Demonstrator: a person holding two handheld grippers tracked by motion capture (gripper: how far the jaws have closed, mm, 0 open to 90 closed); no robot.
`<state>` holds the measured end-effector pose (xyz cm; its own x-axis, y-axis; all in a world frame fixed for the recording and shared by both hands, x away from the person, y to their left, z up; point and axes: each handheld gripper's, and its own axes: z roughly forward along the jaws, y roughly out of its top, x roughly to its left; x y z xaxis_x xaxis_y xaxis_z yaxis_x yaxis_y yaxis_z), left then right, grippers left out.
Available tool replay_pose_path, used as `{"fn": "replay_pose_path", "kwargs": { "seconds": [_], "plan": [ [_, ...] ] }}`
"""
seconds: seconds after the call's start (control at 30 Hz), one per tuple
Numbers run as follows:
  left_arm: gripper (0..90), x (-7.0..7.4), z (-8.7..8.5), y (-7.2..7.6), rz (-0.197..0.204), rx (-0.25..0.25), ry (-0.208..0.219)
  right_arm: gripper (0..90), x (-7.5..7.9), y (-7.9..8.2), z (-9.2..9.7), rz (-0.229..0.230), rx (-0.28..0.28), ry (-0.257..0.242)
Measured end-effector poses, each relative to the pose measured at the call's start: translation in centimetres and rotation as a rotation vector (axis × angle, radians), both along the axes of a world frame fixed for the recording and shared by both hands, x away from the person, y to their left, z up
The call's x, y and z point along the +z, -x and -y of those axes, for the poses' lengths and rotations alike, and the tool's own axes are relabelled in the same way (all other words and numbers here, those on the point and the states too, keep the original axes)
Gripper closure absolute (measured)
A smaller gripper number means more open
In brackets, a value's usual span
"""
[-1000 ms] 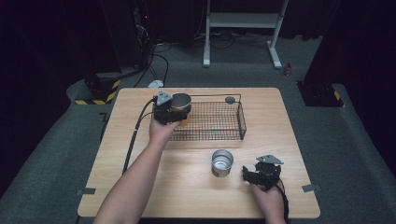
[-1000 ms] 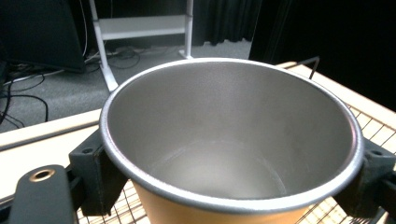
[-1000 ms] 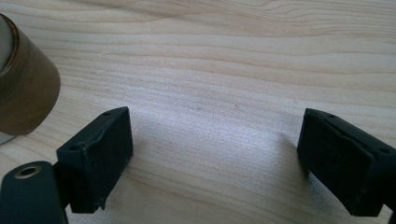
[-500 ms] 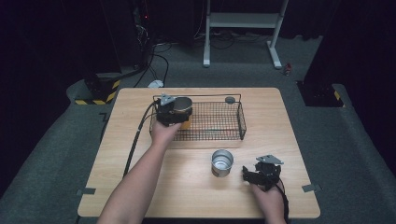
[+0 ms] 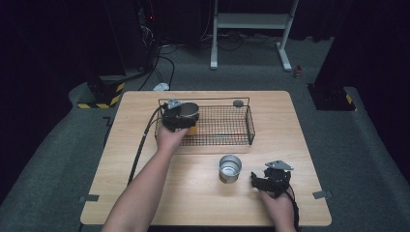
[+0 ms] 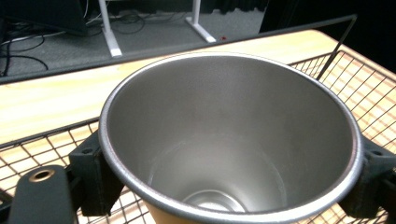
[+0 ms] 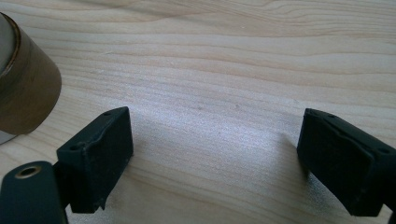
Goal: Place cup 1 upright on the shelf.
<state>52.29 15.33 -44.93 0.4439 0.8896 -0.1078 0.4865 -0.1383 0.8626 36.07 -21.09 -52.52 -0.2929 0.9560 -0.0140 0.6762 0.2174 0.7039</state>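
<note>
Little has shifted since the earlier frames: your left hand with its cup has drifted only slightly over the near-left corner of the basket, and your right hand has not moved.

Nearest you, your right tool (image 5: pixel 261 180) rests low on the worktop (image 5: pixel 145 193), jaws spread wide with nothing but bare wood between them. Just to its left stands the second cup (image 5: pixel 229 167), upright and open-mouthed, apart from the jaws.

Farther out, your left tool (image 5: pixel 186 117) grips the steel cup (image 6: pixel 229 140) across its outside wall; in the left gripper view a black pad presses on each side just under the rim, so the tool is clamped on the cup. It is held upright above the mesh of the wire basket (image 5: pixel 250 126), at the near-left end. Whether its base already touches the mesh you cannot tell from these views. A small dark round object (image 5: pixel 238 103) lies on the worktop just beyond the basket's far rail.

Watch these points:
- The cup wall is smooth and tapered, so a grip this near the rim could let it slide or tip if you loosen before the base is seated.
- Set down on uneven wire, it may rock and fall on its side.
- Lowering too close to the side wall could catch the rim or the pads on the basket's rail and drag the basket across the worktop.
- Your right tool sits close to the second cup; a careless swing would knock it over.
</note>
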Motion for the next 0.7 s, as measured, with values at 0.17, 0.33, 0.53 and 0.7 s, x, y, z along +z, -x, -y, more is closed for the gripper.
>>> {"fn": "replay_pose_path", "kwargs": {
  "seconds": [0.17, 0.33, 0.53, 0.7],
  "plan": [
    [14.0, -0.2, 0.1, 0.1, -0.009, 0.002, -0.026, 10.4, 0.0, 0.0, 0.0, 0.0, 0.003, 0.001],
    [14.0, -0.6, 0.1, 0.1, -0.026, -0.007, -0.071, 10.4, 0.0, 0.0, 0.0, 0.0, 0.003, 0.0],
    [13.9, -0.9, 0.5, 0.4, -0.027, -0.015, -0.116, 10.4, 0.0, 0.0, 0.0, 0.0, 0.004, 0.001],
    [13.9, -1.2, 0.7, 0.5, -0.035, -0.021, -0.128, 10.4, 0.0, 0.0, 0.0, 0.0, 0.004, 0.001]
  ]
}}
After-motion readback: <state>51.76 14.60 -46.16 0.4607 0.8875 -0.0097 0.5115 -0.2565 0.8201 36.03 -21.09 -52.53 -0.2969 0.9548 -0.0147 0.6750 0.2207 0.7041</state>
